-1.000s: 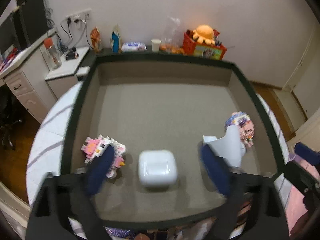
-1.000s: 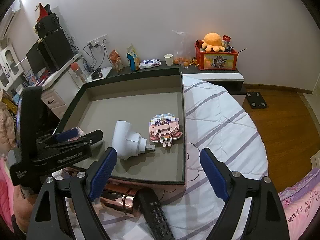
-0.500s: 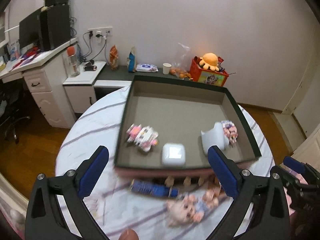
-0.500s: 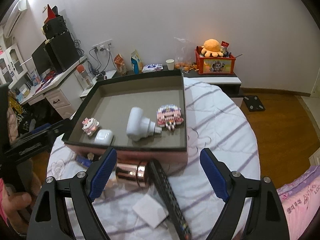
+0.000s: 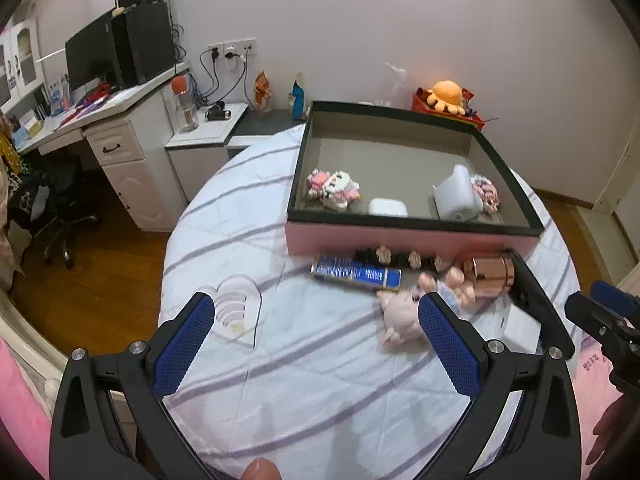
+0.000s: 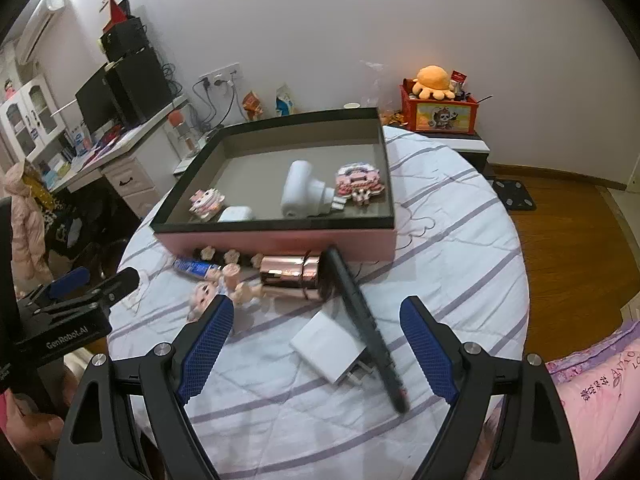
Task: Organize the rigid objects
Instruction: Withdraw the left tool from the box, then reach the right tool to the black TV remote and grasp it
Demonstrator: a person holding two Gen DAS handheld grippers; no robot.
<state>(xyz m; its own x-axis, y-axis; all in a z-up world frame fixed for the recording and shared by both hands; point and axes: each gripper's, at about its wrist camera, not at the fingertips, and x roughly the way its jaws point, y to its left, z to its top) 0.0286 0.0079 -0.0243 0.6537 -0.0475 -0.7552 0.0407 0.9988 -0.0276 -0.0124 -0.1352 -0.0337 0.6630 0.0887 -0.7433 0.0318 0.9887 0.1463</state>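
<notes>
The white earbud case (image 5: pixel 387 207) now lies in the box (image 5: pixel 404 236), well ahead of the left gripper (image 5: pixel 316 344), beside the pink block figure (image 5: pixel 333 189). The left jaws have just been opening and stand spread, with nothing between them, drawn back from the box. The right gripper (image 6: pixel 316 344) is also spread and empty, with the black remote (image 6: pixel 362 320) and white charger (image 6: pixel 328 346) between its fingers, probably next.
</notes>
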